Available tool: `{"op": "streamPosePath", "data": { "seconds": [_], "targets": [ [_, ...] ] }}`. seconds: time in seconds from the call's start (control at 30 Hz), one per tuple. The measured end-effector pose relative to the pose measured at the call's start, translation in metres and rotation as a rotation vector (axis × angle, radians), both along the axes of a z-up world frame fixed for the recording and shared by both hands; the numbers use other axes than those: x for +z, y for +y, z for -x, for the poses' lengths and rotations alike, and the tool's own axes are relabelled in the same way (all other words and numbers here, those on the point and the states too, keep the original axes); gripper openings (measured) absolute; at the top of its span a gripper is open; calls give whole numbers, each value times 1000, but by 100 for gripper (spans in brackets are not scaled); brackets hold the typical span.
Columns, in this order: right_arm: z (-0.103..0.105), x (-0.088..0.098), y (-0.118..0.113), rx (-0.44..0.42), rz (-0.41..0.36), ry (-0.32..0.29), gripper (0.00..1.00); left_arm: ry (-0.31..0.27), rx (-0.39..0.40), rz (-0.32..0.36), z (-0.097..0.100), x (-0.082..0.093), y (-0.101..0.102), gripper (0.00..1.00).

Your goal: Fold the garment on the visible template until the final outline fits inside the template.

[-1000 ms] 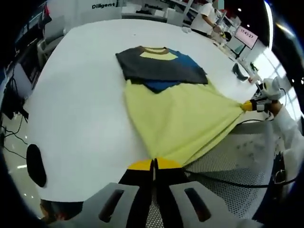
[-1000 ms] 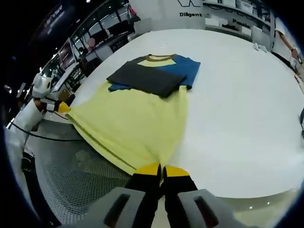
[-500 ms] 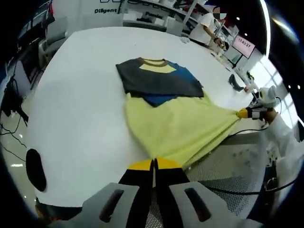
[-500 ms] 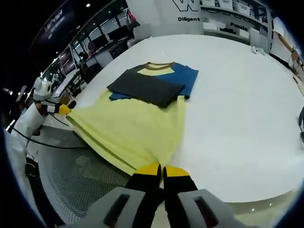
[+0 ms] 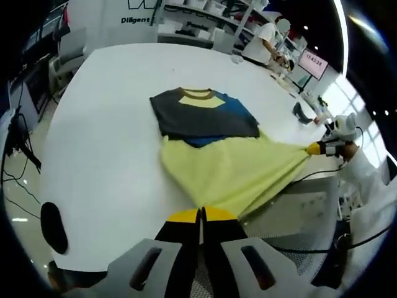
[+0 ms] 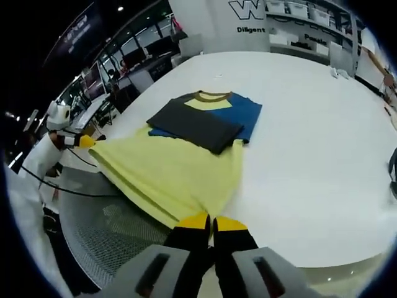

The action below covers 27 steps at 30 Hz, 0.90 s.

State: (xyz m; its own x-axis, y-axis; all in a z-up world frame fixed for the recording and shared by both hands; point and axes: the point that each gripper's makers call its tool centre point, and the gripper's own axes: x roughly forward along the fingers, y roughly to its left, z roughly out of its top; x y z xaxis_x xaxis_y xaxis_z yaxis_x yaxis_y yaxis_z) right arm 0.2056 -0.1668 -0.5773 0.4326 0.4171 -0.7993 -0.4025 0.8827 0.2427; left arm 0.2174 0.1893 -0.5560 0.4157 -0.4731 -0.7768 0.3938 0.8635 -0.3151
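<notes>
Left gripper view | both tools, left (image 5: pixel 201 214) and right (image 6: pixel 212 218), clenched on hem corners of garment (image 5: pixel 232 171) | soft, light, drapes; I judge corners the best hold

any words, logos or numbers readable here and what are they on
"Diligent" in dark letters on the white back wall, also seen in the right gripper view.
A large "W", cut off at the top, on that wall above the word.
White digits on the pink monitor screen: too small to read.
The yellow, blue and grey T-shirt carries no print.
</notes>
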Motion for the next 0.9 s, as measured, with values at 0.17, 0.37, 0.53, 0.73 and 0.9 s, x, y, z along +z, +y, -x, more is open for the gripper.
{"op": "streamPosePath", "data": {
  "seconds": [0.17,0.37,0.53,0.73,0.9],
  "targets": [
    [-5,7,1,6,4,-16,0,-22,-3,1,-6,11,-1,0],
    [-21,20,0,12,7,-50,0,-70,-16,4,-26,25,-3,0],
    [-40,30,0,27,23,-81,0,-108,-32,-13,-48,34,-3,0],
    [-58,45,-2,42,36,-115,0,-143,-49,-27,-66,48,-3,0],
    [-79,61,-4,55,45,-152,0,-173,-58,-31,-83,58,-3,0]
  ]
}}
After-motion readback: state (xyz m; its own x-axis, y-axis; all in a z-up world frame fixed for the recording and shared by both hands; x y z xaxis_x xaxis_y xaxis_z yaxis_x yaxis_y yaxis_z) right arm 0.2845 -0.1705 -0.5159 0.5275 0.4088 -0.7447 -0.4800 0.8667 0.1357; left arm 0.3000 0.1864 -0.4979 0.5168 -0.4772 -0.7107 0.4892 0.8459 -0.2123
